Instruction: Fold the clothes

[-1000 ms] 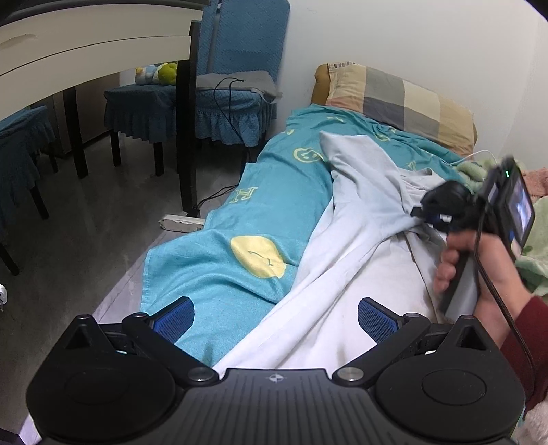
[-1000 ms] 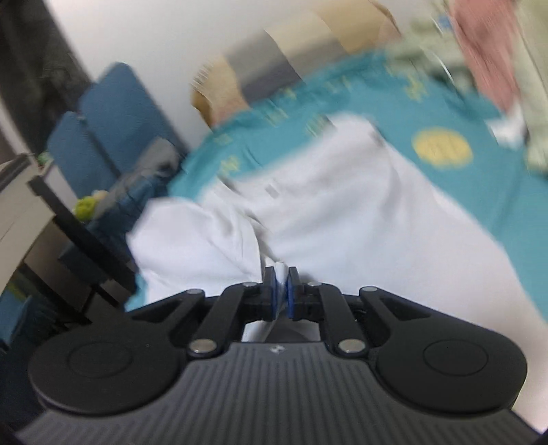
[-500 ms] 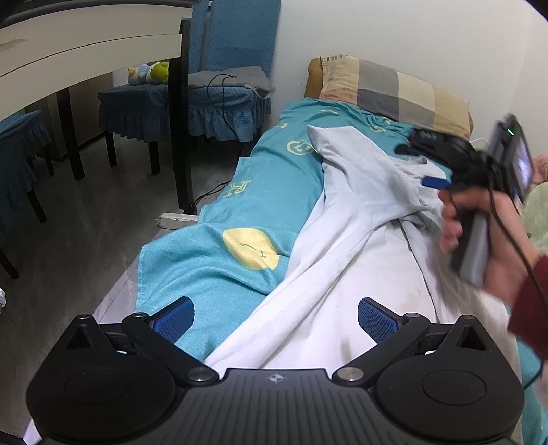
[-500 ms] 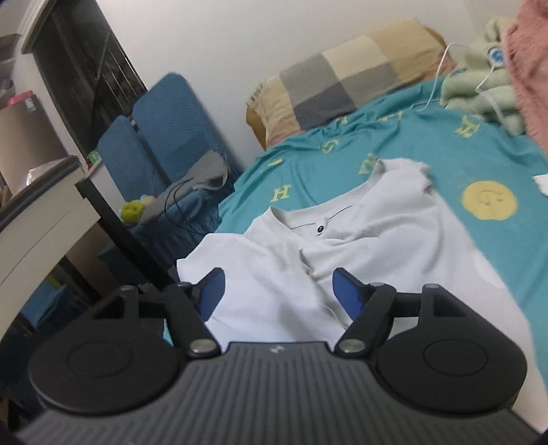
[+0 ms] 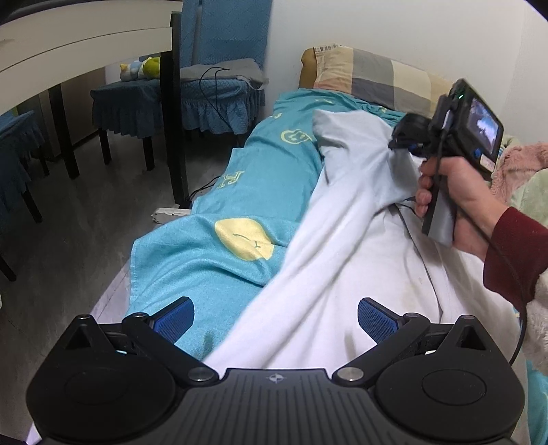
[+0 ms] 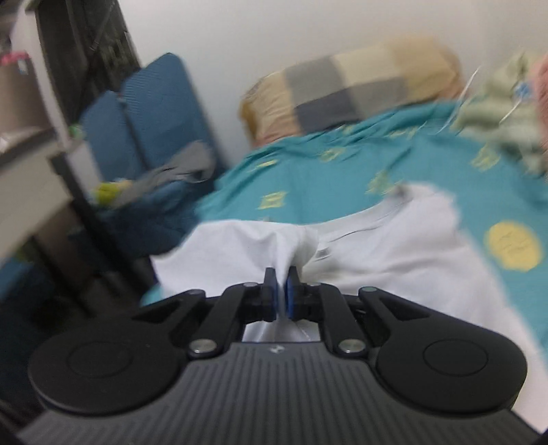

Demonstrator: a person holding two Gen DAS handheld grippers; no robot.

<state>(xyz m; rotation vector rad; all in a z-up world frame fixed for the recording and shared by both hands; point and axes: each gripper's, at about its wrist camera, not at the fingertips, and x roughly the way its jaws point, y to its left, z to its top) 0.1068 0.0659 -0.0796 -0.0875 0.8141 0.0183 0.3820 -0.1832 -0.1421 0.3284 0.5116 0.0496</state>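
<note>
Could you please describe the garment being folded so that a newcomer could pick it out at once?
On the bed's teal blanket with yellow smiley prints lies a plain white cotton shirt. Unlike the fuzzy pink and green blankets nearby, it is smooth, and the right gripper has just closed on its fabric.

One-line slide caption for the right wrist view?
Right gripper pinches a white shirt on the teal bedspread.

White wall (image 5: 376, 30), grey floor (image 5: 85, 219), blue-covered chairs (image 5: 212, 89) (cable draped over one)
</note>
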